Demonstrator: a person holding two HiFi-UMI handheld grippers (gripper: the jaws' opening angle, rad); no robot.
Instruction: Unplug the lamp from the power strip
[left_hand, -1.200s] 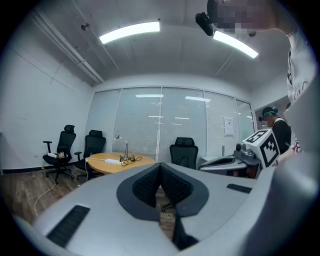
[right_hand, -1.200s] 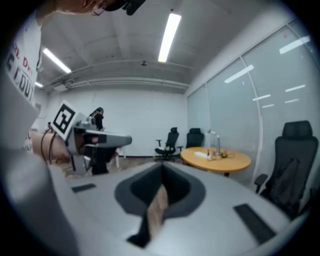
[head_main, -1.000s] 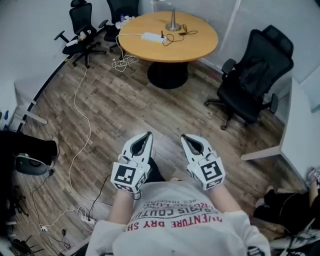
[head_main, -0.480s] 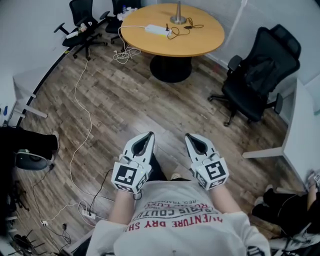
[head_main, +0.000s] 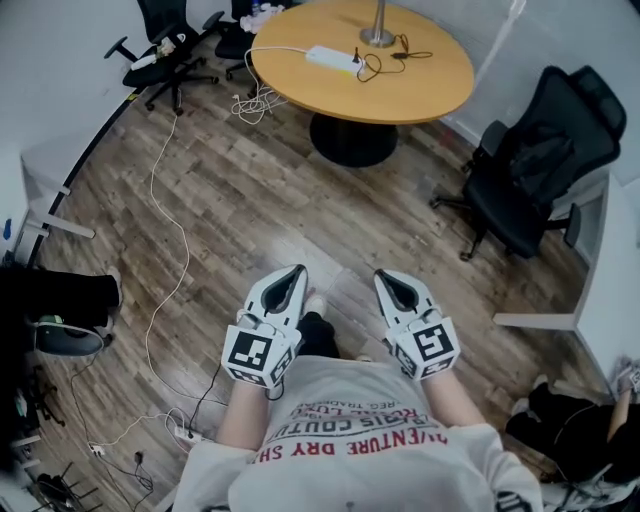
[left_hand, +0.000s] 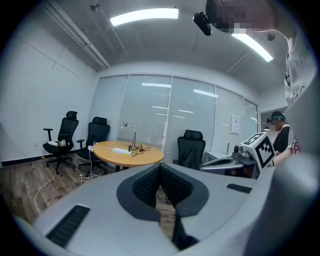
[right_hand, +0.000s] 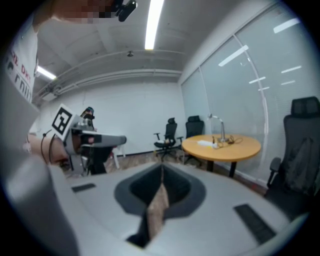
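Note:
A round wooden table stands far ahead across the room. On it lie a white power strip and the round base of a lamp, with a black cable coiled between them. I hold my left gripper and right gripper side by side close to my body, well short of the table, both shut and empty. In the left gripper view the table carries the strip and the lamp. The right gripper view shows the table and lamp too.
A black office chair stands right of the table, and more chairs at the far left. A white cable runs over the wood floor to a floor strip. A white desk borders the right. A second person stands beyond my right gripper.
The table has come nearer and slid lower and to the right in the head view as I walk toward it. Both grippers keep their place before my body, still shut.

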